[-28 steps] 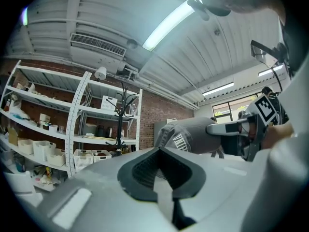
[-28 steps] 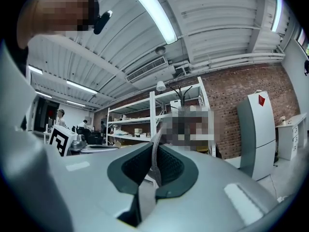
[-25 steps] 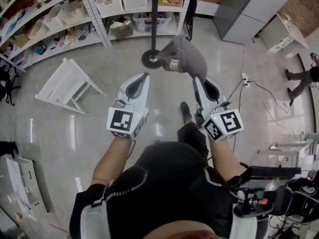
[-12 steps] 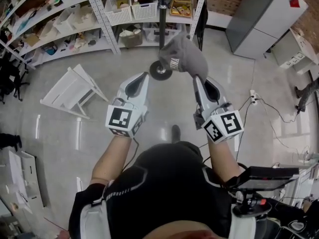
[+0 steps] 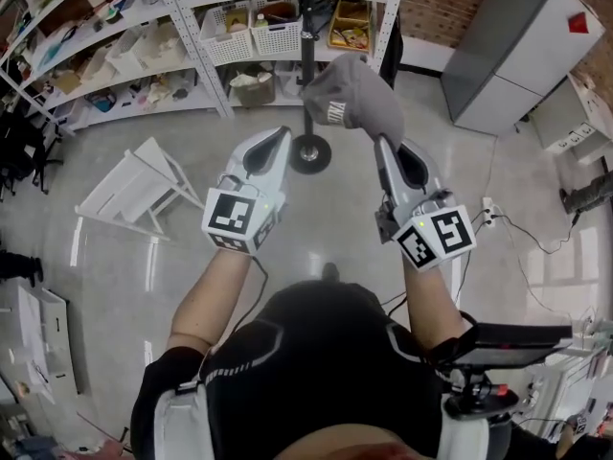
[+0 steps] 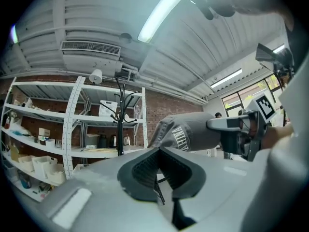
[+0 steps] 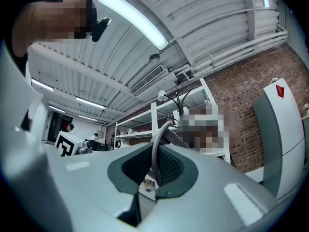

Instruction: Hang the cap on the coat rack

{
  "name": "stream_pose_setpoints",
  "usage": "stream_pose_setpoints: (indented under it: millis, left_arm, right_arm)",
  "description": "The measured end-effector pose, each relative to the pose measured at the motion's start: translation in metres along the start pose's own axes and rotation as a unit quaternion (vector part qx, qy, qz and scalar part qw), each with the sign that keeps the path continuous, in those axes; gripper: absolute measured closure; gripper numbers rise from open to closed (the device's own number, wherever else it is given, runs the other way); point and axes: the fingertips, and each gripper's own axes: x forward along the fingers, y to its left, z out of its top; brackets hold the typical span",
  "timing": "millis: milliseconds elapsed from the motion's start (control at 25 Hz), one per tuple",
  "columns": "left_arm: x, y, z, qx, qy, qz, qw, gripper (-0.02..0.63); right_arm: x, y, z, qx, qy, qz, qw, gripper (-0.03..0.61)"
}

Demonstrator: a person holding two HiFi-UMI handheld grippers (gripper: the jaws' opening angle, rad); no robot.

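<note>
A grey cap (image 5: pixel 352 98) with white lettering hangs from its brim in my right gripper (image 5: pixel 384 144), which is shut on it. The brim's edge (image 7: pixel 155 149) runs up between the right pads. The cap is raised just right of the black coat rack pole (image 5: pixel 306 36), above the rack's round base (image 5: pixel 309 153). My left gripper (image 5: pixel 278 135) is held level beside it, shut with nothing in it. In the left gripper view the cap (image 6: pixel 193 132) floats right of the rack's hooks (image 6: pixel 120 111), still apart from them.
White shelving (image 5: pixel 182 36) with baskets and boxes stands right behind the rack. A white chair (image 5: pixel 129 185) lies tipped on the floor at left. A grey cabinet (image 5: pixel 512 51) stands at right, with cables (image 5: pixel 503 223) trailing on the floor.
The rack and shelves have come nearer. Both grippers have risen, and the cap has moved up close beside the pole.
</note>
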Motion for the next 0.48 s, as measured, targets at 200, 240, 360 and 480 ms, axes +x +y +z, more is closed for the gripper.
stream_pose_setpoints:
  millis: [200,240,360,480]
  left_arm:
    - [0.043,0.003,0.017,-0.016,-0.005,0.018,0.9997,0.609]
    - [0.051,0.002,0.017,-0.016,-0.006,0.019,0.9997,0.609]
    - [0.068,0.001,0.017,-0.011,-0.007,0.026,0.9996,0.609]
    - [0.079,0.006,0.019,-0.006,-0.001,0.032,0.9995,0.609]
  right_arm:
    - [0.017,-0.034,0.015,0.004,-0.017,0.027,0.999,0.552]
    - [0.020,-0.040,0.017,0.007,-0.021,0.033,0.999,0.552]
    - [0.030,-0.051,0.022,0.007,-0.031,0.056,0.998,0.552]
    - [0.045,-0.059,0.029,0.021,-0.042,0.078,0.996,0.552]
